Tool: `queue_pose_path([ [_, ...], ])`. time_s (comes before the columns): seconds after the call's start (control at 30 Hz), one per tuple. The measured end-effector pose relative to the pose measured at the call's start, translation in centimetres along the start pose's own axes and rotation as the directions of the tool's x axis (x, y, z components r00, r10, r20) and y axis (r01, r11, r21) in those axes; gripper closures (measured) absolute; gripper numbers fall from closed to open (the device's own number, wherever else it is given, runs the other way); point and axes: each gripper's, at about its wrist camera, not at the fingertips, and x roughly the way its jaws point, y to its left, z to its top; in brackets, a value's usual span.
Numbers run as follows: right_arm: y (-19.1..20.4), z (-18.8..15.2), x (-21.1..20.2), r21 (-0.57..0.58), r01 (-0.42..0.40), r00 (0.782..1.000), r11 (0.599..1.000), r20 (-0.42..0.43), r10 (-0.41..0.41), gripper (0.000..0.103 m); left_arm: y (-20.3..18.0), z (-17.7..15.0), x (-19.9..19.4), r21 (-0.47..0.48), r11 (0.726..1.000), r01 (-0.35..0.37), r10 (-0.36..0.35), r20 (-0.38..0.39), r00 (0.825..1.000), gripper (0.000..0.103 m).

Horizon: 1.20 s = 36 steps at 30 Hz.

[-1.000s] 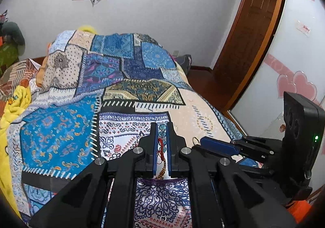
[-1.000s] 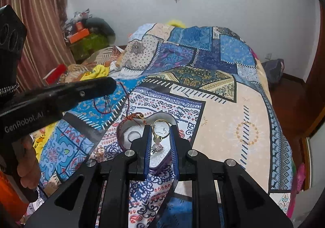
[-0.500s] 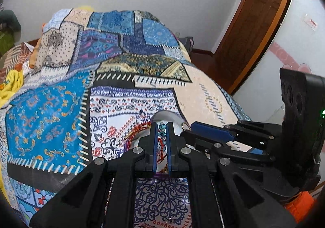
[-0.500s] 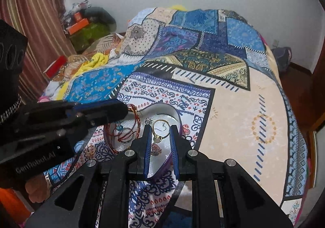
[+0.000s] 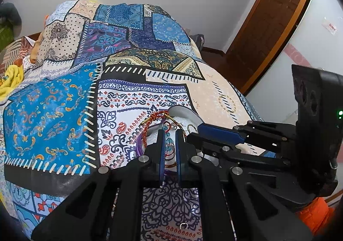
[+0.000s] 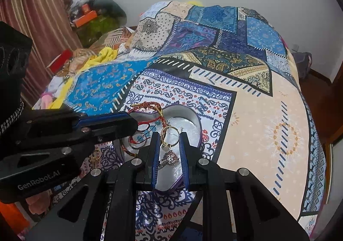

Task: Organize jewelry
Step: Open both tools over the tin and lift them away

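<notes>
Right wrist view: both tools crowd the heart-shaped box (image 6: 194,122) rim.

Heart-shaped box (image 6: 194,122) on bedspread (image 6: 268,116), cord bracelets (image 6: 148,120) and ring (image 6: 169,133) inside

"GenRobot.AI" in white letters on the black body of the left gripper (image 6: 128,126), at eight o'clock in the right wrist view, red-printed wall sticker (image 5: 329,27) unreadable
</notes>
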Motion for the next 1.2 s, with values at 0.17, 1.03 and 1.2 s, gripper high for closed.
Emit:
queue_pose_path([
  [0.17, 0.3, -0.2, 0.0, -0.013, 0.006, 1.0, 1.0, -0.015, -0.006, 0.087, 0.2, 0.0, -0.9, 0.006, 1.0, -0.019, 0.019, 0.018, 1.0, 0.097],
  [1.03, 3.4, -0.6, -6.2, -0.046, 0.054, 0.996, 0.997, 0.08, -0.05, 0.072, -0.4, -2.2, -8.7, 0.105, 0.976, -0.192, 0.18, 0.119, 0.976, 0.071],
  [1.2, 4.6, -1.3, -7.6, -0.066, 0.072, 0.991, 0.995, 0.121, -0.064, 0.058, -0.6, -3.3, -10.6, 0.117, 0.969, -0.219, 0.202, 0.143, 0.969, 0.066],
])
